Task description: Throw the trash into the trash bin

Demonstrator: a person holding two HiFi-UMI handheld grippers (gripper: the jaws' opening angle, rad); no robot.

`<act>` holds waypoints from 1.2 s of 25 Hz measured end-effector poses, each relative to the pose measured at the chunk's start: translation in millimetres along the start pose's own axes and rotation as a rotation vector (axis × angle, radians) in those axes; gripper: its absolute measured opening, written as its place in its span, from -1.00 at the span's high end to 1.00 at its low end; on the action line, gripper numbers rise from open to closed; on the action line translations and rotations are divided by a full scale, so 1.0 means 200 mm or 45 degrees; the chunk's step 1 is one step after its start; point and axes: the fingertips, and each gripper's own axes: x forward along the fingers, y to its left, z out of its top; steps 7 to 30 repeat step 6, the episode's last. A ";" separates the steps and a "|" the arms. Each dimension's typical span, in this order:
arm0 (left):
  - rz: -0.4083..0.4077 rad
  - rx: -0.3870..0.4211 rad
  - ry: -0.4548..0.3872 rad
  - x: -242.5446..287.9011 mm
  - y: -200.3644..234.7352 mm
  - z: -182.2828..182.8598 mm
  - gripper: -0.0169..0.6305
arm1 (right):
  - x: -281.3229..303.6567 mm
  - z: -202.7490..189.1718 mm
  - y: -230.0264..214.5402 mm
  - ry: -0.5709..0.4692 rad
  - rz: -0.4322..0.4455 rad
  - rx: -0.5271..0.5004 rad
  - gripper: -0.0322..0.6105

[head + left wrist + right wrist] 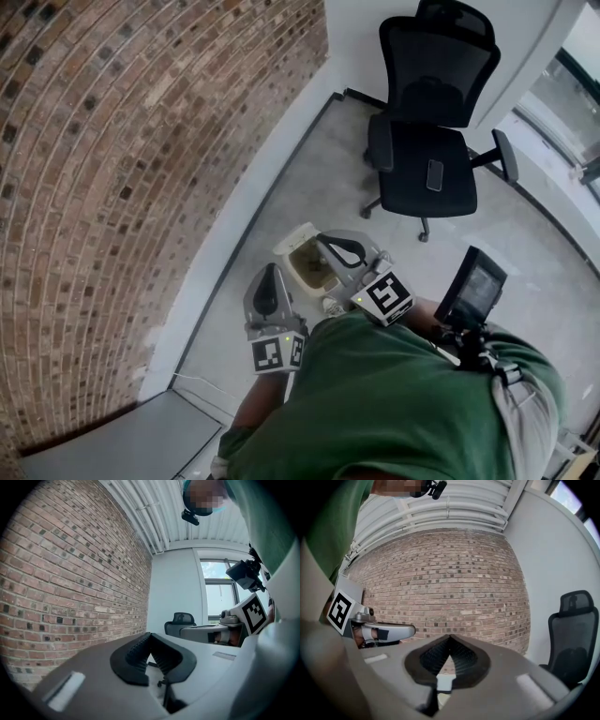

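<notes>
Below the person's green shirt, the left gripper and right gripper both have their fingers pressed together and empty, and the trash bin stands on the floor nearer the right one's tips, seemingly with trash already inside.

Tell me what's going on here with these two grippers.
A person stands over a trash bin on the floor near the brick wall, a gripper in each hand. The left gripper and the right gripper are both shut with nothing between their jaws. An office chair stands beyond.
</notes>
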 end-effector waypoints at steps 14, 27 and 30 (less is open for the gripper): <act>-0.017 -0.006 -0.001 -0.04 -0.02 -0.03 0.93 | -0.03 -0.03 0.04 0.000 -0.013 -0.009 0.89; -0.017 -0.006 -0.001 -0.04 -0.02 -0.03 0.93 | -0.03 -0.03 0.04 0.000 -0.013 -0.009 0.89; -0.017 -0.006 -0.001 -0.04 -0.02 -0.03 0.93 | -0.03 -0.03 0.04 0.000 -0.013 -0.009 0.89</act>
